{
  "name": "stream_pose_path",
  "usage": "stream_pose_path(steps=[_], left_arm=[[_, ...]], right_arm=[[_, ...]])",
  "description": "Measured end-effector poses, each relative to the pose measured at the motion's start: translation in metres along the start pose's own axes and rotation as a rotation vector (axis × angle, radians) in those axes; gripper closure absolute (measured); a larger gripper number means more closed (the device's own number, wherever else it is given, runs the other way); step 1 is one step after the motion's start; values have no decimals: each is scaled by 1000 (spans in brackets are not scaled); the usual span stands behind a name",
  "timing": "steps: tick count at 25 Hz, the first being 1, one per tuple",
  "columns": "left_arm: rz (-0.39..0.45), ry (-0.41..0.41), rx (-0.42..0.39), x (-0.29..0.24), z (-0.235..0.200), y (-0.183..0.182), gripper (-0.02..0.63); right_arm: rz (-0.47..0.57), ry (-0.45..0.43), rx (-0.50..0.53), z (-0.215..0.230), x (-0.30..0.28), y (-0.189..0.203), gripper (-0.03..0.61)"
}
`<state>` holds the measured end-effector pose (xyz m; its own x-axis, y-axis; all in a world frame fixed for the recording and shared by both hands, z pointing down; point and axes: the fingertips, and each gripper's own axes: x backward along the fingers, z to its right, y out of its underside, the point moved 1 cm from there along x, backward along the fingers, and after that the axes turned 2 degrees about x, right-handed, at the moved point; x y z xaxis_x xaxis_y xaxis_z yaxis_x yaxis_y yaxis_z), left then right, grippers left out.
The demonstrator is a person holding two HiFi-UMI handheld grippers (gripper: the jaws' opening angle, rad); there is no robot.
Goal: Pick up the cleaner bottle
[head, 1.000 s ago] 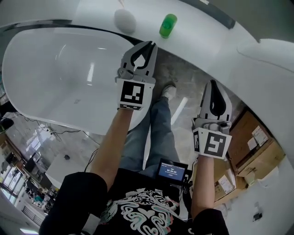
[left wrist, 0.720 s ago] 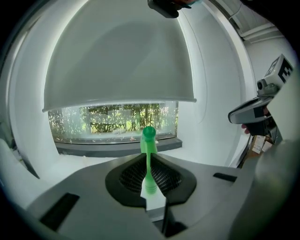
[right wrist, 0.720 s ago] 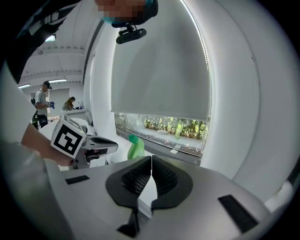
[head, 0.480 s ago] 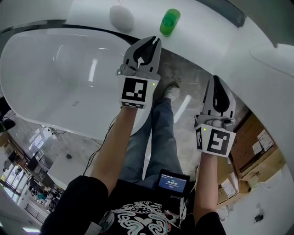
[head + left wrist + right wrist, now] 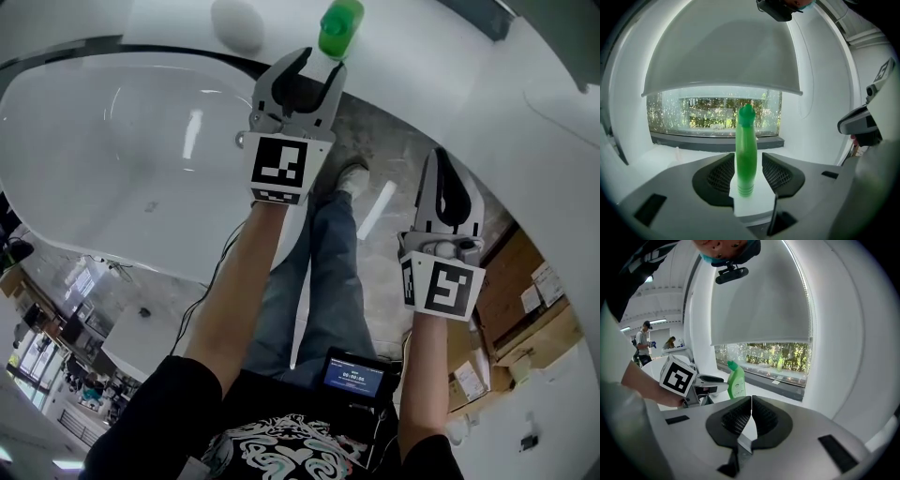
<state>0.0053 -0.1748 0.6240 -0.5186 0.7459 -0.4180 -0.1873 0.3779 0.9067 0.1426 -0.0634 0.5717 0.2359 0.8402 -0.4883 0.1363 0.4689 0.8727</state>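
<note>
**Left jaws spread, green bottle lined up in the gap**

Starting at the left gripper [image 5: 317, 64]: its jaws have just been opening and now stand released. Its own view shows the cleaner bottle [image 5: 746, 140] upright, dead centre in the gap, with both pads clear of it. From the head view the bottle sits just off the tips at 1 o'clock, on the white ledge [image 5: 412, 66], and its cap is cut off by the top edge.

Over to the right gripper [image 5: 751, 401]: jaws clenched pad against pad, nothing in them. It hangs at 4 o'clock of the left one, well apart from the bottle.

Now the containers. The bottle is solid green, so its fill cannot be read. The white bathtub [image 5: 94, 141] curves away at 10 o'clock. Cardboard boxes [image 5: 525, 309] are stacked at 4 o'clock, closed, contents unseen.

On to writing. The bottle's white label [image 5: 736, 389] shows in the right gripper view, print too small to read. The box stickers and the small screen [image 5: 352, 352] at the person's waist are no clearer.
</note>
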Motion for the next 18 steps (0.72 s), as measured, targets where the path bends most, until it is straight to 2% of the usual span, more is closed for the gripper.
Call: stream_pose_path(steps=[4, 7, 11, 18], left_arm=[[22, -8, 30, -9, -2, 3, 382], [36, -16, 37, -19, -2, 5, 361], [56, -32, 46, -31, -4, 7, 347], [74, -4, 26, -53, 3, 6, 337]], right_arm=[[-13, -8, -5, 1, -4, 4, 552], [-23, -18, -6, 2, -8, 8, 552], [-30, -33, -2, 3, -14, 11, 552], [-47, -36, -26, 3, -17, 20, 552]])
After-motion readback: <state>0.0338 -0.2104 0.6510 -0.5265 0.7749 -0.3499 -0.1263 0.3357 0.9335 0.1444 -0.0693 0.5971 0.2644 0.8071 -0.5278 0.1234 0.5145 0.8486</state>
